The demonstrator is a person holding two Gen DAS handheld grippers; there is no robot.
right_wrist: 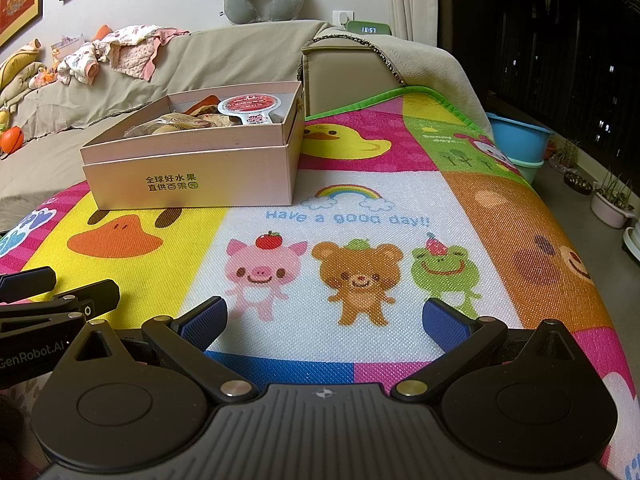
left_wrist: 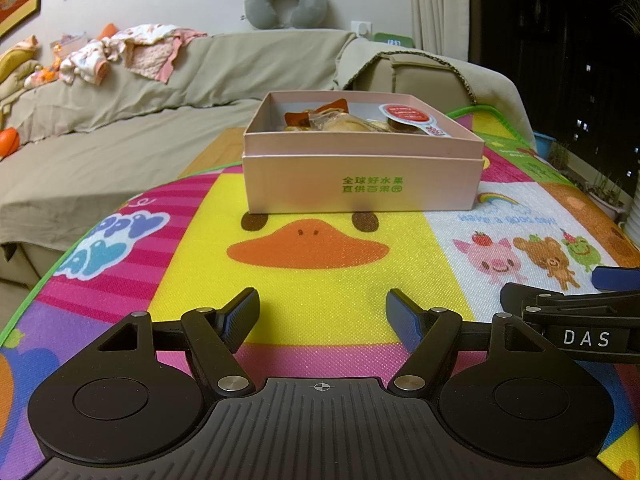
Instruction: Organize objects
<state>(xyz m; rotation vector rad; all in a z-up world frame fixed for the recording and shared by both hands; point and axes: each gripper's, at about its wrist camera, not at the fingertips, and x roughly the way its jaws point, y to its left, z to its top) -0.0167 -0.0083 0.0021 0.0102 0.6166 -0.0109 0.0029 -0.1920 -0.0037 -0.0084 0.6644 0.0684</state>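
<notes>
Both tools, left tool and right tool, hover spread and empty over the cartoon mat, likely readying a reach toward the pink box of wrapped snacks standing ahead on the tabletop

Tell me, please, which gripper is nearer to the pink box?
Left. The left gripper faces the pink box straight ahead; the right gripper sits off to its right side, farther away.
</notes>
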